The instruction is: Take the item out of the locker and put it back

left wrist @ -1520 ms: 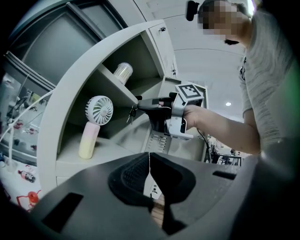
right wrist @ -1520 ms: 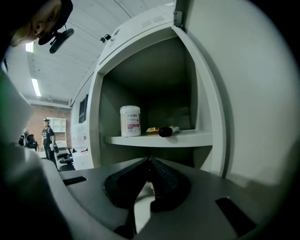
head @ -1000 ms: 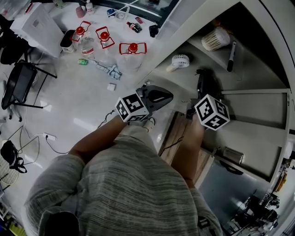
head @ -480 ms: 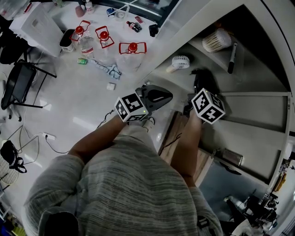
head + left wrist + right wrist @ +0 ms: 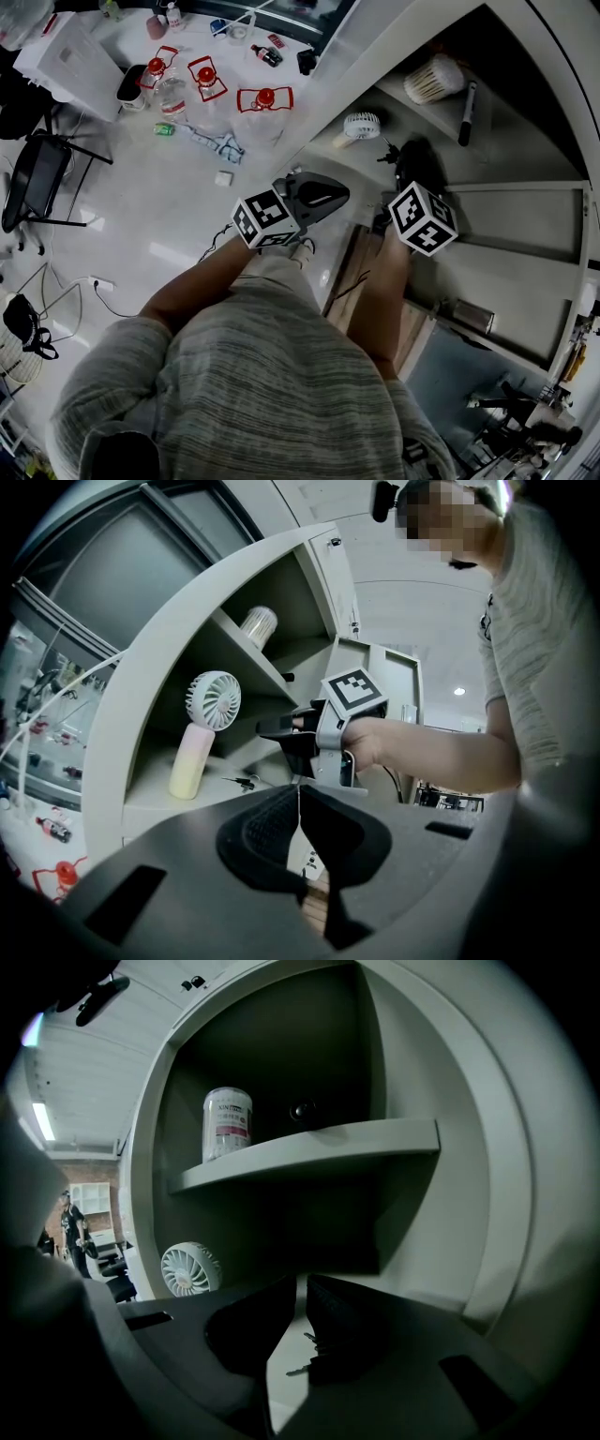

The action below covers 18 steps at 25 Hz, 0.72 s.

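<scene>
An open locker point(image 5: 525, 202) has two shelves. A small bunch of dark keys point(image 5: 385, 150) lies on the lower shelf point(image 5: 150, 794), next to a hand-held fan point(image 5: 359, 126) with a pale yellow handle point(image 5: 192, 761). My right gripper point(image 5: 401, 157) reaches into this compartment and is shut, with nothing between its pads. In the right gripper view the keys point(image 5: 305, 1354) show on the shelf just under the shut right gripper point(image 5: 302, 1283). The left gripper view shows them as keys point(image 5: 240, 782) below the right gripper point(image 5: 265, 727), apart from it. My left gripper point(image 5: 339, 193) stays outside the locker, shut and empty.
On the upper shelf point(image 5: 309, 1152) stand a white canister point(image 5: 228, 1124) and a black marker point(image 5: 465, 101). Large water jugs with red caps point(image 5: 264, 99) stand on the floor to the left, beyond a chair point(image 5: 37, 178). A wooden board point(image 5: 361, 272) lies below the locker.
My right gripper has shifted slightly up and left in the head view, and the keys now show by its tip. The left gripper has stayed where it was.
</scene>
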Available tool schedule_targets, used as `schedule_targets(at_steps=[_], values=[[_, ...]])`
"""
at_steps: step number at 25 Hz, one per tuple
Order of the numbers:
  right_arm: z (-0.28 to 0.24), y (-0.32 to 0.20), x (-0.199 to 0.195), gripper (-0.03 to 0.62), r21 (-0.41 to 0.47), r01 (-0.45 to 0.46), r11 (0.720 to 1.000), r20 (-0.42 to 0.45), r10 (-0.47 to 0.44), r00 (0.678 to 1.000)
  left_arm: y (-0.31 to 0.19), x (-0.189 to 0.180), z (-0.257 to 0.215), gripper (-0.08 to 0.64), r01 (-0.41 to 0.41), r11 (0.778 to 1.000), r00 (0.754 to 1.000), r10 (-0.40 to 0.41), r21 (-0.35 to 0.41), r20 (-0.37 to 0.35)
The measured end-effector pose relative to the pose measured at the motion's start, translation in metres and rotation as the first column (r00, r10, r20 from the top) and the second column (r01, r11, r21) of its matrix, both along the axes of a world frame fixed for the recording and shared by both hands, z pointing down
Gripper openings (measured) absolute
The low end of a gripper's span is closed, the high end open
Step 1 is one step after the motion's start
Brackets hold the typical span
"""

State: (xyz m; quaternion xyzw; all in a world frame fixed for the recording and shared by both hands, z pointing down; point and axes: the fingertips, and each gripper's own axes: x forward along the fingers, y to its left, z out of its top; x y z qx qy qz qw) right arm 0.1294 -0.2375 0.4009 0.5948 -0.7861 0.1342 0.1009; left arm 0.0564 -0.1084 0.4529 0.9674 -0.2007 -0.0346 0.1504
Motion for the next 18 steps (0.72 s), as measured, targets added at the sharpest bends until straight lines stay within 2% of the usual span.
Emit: schedule_targets(at_steps=[9,18], values=[[-0.034,0.021,-0.006,0.032,0.095,0.017,0.995,0.015,-0.018,1.0,0.001,-0.003,-0.009,0.009,-0.003,1.0,1.0,0.003,0.018,-0.005],[-0.059,0.056,-0.018,0.031,0.176,0.082,0.981,0.032,-0.089,0.996,0.005,-0.012,-0.03,0.009,0.002,0.998,1.0,-0.002,0.061,-0.014]])
